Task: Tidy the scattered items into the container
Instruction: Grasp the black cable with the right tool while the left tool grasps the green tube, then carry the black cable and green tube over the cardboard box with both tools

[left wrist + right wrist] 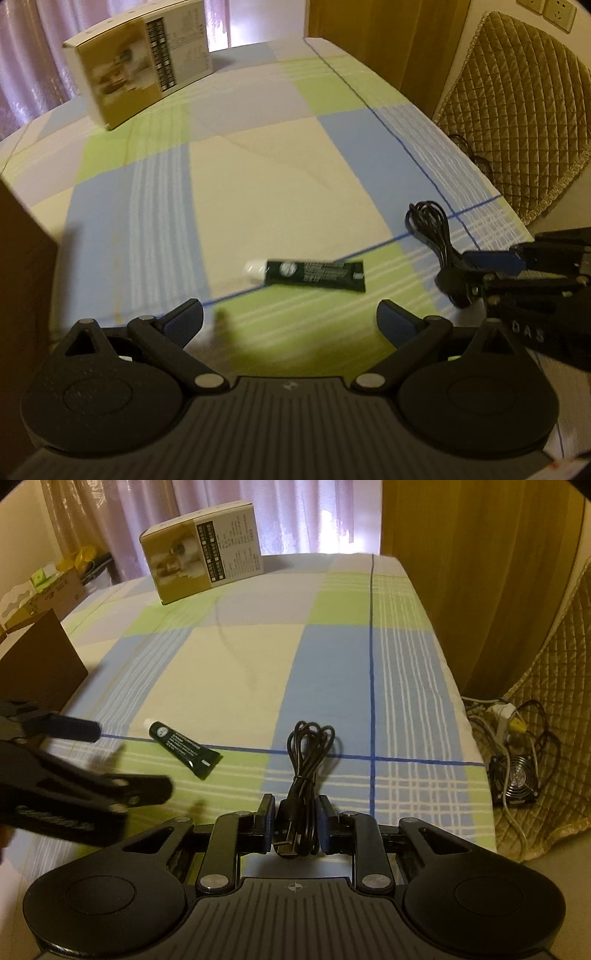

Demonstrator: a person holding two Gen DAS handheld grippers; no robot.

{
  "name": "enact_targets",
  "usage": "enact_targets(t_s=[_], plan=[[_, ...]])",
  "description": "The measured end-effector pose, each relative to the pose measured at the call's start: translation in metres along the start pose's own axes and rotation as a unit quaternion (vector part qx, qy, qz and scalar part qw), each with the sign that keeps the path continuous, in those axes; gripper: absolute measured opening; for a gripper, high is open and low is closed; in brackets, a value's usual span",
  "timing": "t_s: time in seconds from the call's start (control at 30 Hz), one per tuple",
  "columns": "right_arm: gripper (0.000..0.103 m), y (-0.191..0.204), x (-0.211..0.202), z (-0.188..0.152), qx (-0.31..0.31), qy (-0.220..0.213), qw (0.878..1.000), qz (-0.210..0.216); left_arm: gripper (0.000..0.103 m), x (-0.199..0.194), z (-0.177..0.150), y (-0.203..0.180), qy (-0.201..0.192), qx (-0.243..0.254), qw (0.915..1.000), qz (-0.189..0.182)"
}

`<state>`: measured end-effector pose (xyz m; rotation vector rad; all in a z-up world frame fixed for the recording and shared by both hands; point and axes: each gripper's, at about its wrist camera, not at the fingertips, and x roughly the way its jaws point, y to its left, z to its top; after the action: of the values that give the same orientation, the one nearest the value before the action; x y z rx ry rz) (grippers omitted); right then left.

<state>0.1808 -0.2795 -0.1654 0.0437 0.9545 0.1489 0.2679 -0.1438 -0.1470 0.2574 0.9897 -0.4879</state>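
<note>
- The left gripper [290,321], black with blue-padded fingers [184,321], hangs with its jaws spread wide above the checked green, blue and cream cloth [258,177].
- A dark green squeeze tube with a white cap [308,275] lies flat on the cloth just ahead of the fingers.
- The right gripper [476,273] reaches in from the right edge, pinching the near end of a coiled black cable [430,229].
- A printed cardboard box [138,61] stands at the far left corner.
- A quilted tan cushion [517,99] sits beyond the right edge.
</note>
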Motion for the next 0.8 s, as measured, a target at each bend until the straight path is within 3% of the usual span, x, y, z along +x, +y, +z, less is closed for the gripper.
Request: enact_targets(t_s=[0.57,0.7,0.8], plan=[[0.020,-0.006,0.003,0.002,0.003,-0.006,1.000,0.005,0.093,0.030,0.011,-0.008,-0.008,0.028,0.9996,-0.003],[0.020,-0.005,0.003,0.003,-0.001,-0.006,1.000,0.003,0.082,0.026,0.009,-0.008,-0.014,0.037,0.9992,-0.011],[0.020,-0.004,0.002,0.001,-0.003,-0.004,1.000,0.004,0.082,0.023,0.008,-0.006,-0.007,0.041,0.9990,-0.016]])
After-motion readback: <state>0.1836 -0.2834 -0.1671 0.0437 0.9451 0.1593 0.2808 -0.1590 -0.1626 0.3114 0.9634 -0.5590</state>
